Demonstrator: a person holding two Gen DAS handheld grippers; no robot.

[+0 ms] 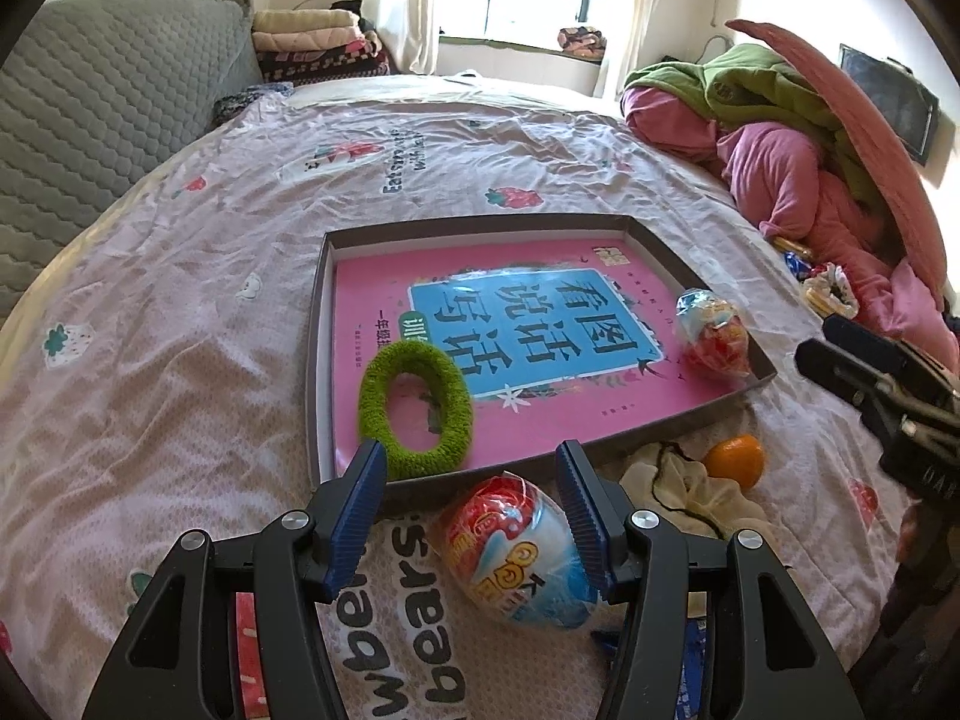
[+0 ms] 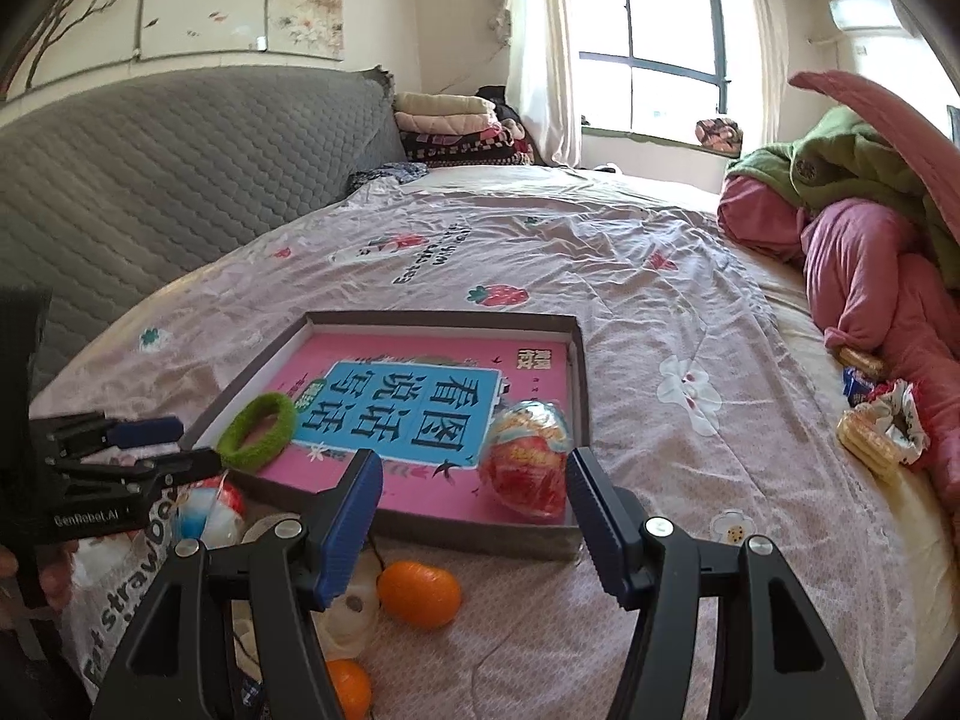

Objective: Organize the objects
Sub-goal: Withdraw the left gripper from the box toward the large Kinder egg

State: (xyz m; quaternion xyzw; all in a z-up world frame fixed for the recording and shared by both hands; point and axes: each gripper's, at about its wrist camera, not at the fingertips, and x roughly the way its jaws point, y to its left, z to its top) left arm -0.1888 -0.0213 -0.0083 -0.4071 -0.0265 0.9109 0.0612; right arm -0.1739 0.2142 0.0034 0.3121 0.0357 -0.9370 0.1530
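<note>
Left gripper (image 1: pixel 471 480) spread wide, nothing held, hovering low over a wrapped toy egg (image 1: pixel 521 552) lying between the blue pads on the bedsheet at lower centre of the left wrist view. Just beyond the fingertips, the near wall of a shallow cardboard tray (image 1: pixel 318 324). Inside, a pink workbook (image 1: pixel 510 324) flat on the floor, a green fuzzy hair tie (image 1: pixel 415 408) at its near-left corner, and a second wrapped egg (image 1: pixel 714 330) against the right wall. To the lower right of the tray, a cream cloth (image 1: pixel 690 480) and a mandarin (image 1: pixel 735 461), both on the sheet.

Right gripper (image 2: pixel 474 480) likewise wide and empty, poised above the tray's near edge at centre of the right wrist view, with a mandarin (image 2: pixel 419 593) beneath and another mandarin (image 2: pixel 348 687) at bottom left.

Likely trouble: smooth, crinkly wrapping on a rounded egg, so a squeeze off-centre may squirt it away across the soft sheet. Lifting too low risks clipping the tray wall and shoving the tray. Two grippers close together near the tray's front, so some risk of collision.

Open room: wide bare bedsheet (image 1: pixel 180 312) left of and beyond the tray; piled bedding (image 1: pixel 798 180) crowding the upper right.
</note>
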